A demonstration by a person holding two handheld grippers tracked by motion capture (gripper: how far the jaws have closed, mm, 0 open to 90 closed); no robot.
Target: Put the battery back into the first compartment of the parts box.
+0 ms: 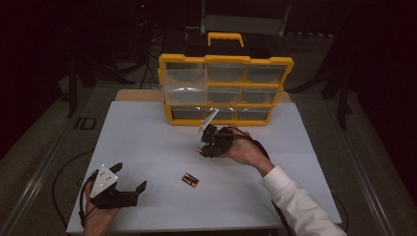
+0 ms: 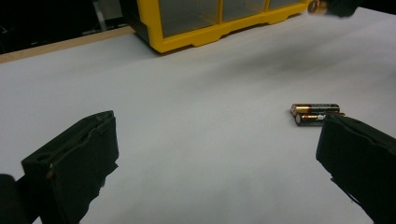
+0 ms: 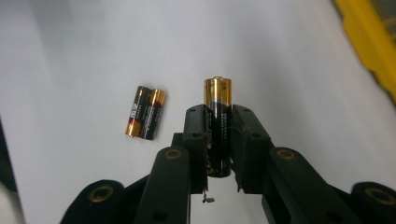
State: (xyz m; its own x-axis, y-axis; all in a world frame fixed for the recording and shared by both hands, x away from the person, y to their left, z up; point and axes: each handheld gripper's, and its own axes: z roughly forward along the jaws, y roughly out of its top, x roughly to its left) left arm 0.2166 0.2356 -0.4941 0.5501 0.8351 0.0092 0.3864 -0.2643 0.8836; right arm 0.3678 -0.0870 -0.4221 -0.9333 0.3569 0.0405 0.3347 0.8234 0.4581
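Note:
My right gripper (image 3: 218, 116) is shut on a black and gold battery (image 3: 218, 109), its gold end poking out past the pads; in the high view this gripper (image 1: 202, 149) hangs above the table's middle with the battery tip (image 1: 199, 150) at its front. Two more batteries (image 1: 190, 180) lie side by side on the white table (image 1: 147, 147), below the right gripper (image 3: 145, 112) and ahead of the left one (image 2: 315, 114). My left gripper (image 1: 130, 189) rests at the near left with its jaws wide apart and nothing between them (image 2: 215, 168).
A yellow organizer case (image 1: 225, 91) with clear drawers stands upright at the table's far edge (image 2: 205, 18); its top-left drawer sticks out. A cable trails from each gripper. Dark floor and stands surround the table.

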